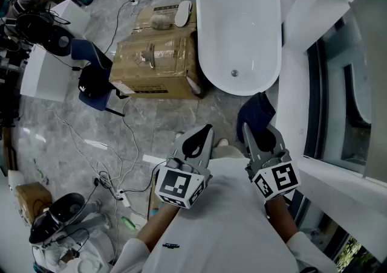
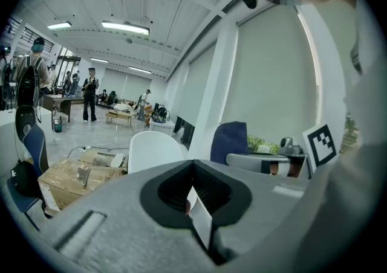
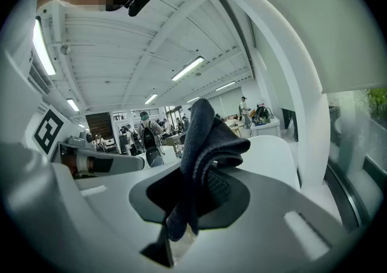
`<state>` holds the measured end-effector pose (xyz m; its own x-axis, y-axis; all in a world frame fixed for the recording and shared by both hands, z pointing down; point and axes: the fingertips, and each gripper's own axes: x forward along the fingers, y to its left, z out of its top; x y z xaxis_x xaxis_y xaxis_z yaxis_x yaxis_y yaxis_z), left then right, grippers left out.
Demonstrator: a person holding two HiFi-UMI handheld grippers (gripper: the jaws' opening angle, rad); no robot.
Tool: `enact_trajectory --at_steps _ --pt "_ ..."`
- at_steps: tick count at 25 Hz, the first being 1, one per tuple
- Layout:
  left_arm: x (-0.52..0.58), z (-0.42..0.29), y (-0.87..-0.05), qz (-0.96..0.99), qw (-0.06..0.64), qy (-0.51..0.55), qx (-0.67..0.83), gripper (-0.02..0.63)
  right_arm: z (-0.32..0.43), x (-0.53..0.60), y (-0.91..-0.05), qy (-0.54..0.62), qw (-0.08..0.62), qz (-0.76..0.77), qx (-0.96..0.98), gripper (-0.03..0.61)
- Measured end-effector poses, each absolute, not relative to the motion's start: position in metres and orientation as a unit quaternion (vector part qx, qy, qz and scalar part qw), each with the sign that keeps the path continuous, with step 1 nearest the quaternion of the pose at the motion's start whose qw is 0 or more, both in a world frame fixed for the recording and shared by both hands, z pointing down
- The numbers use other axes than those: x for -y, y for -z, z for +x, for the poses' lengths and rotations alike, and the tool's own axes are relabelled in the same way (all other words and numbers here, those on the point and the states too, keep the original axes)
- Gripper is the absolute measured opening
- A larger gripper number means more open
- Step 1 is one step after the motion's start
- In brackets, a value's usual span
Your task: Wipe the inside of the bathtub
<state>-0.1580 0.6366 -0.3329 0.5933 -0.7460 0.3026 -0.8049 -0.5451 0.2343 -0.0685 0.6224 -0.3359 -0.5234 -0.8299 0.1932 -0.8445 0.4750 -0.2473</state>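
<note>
Closest in, at 6 o'clock of the head view, is the person's white shirt [image 1: 233, 229], and both claws reach up and away from it. The right gripper [image 1: 248, 131] is clenched on a dark blue cloth [image 1: 257, 113]. In the right gripper view the jaws are pinched tight around its lower folds, and the rest of it bunches up above the tips. The left gripper [image 1: 206, 131] sits just beside it at 9 o'clock. Its jaws are pressed together with nothing gripped between them (only a pale sliver shows in the seam).

The white bathtub [image 1: 201, 42] lies at 12 o'clock from both claws, well apart from them, and neither claw nor the cloth touches it. Its near rounded end points toward the cloth, and the drain [image 1: 234, 73] sits low in that end of the basin. A cardboard box [image 1: 154, 63] stands against the tub's side, at about 11 o'clock from the left gripper. Loose cables [image 1: 115, 163] trail over the grey stone floor [image 1: 72, 127] at 9 o'clock.
</note>
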Motion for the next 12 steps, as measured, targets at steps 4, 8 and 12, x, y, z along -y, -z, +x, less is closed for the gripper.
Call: enact_trajectory --at_steps 4,8,12 --pt "-0.635 -0.157 0.330 0.875 0.177 -0.086 0.442 0.000 -0.068 -0.619 0.335 -0.157 0.018 0.488 0.859 0.063" --pt "-0.634 -0.154 0.329 0.875 0.179 -0.091 0.440 0.000 -0.062 -0.616 0.335 -0.168 0.011 0.496 0.852 0.064" --pt "-0.630 -0.144 0.328 0.879 0.176 -0.094 0.433 0.000 -0.045 -0.613 0.331 -0.182 -0.010 0.511 0.840 0.066"
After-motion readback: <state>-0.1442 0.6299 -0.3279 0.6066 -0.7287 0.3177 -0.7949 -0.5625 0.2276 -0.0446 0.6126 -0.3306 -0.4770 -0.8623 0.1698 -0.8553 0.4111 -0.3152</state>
